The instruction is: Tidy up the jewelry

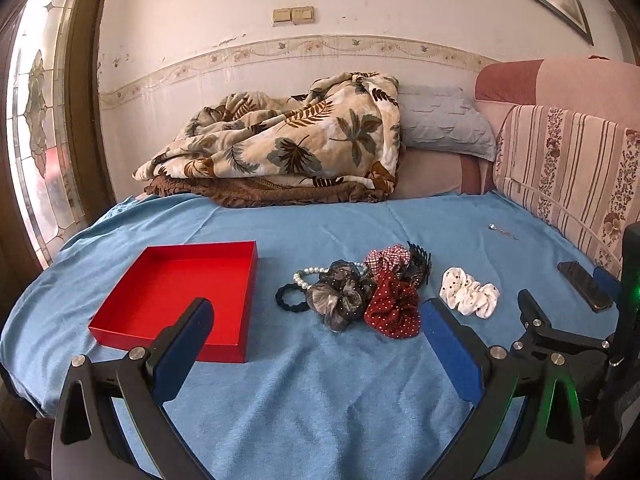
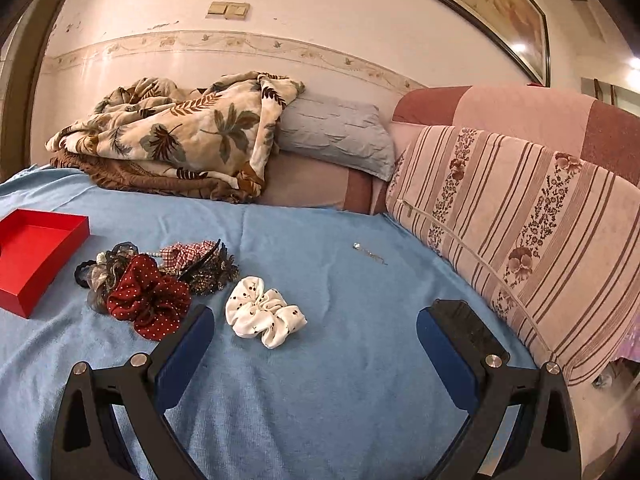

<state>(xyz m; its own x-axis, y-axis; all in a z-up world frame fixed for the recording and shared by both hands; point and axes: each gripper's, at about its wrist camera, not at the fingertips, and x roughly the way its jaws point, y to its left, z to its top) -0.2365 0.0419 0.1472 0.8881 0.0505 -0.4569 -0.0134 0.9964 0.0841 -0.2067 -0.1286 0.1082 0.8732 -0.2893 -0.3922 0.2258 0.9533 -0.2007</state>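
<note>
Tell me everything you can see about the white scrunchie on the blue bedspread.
The white scrunchie is a gathered ring of soft-looking fabric, white with small dark dots that look like tiny cherries. It lies flat and crumpled on the blue bedspread, alone, to the right of the pile of hair ties and apart from it. Nothing touches it but the bedspread. It sits just ahead of the open right gripper, nearer its left finger; neither gripper holds it.
</note>
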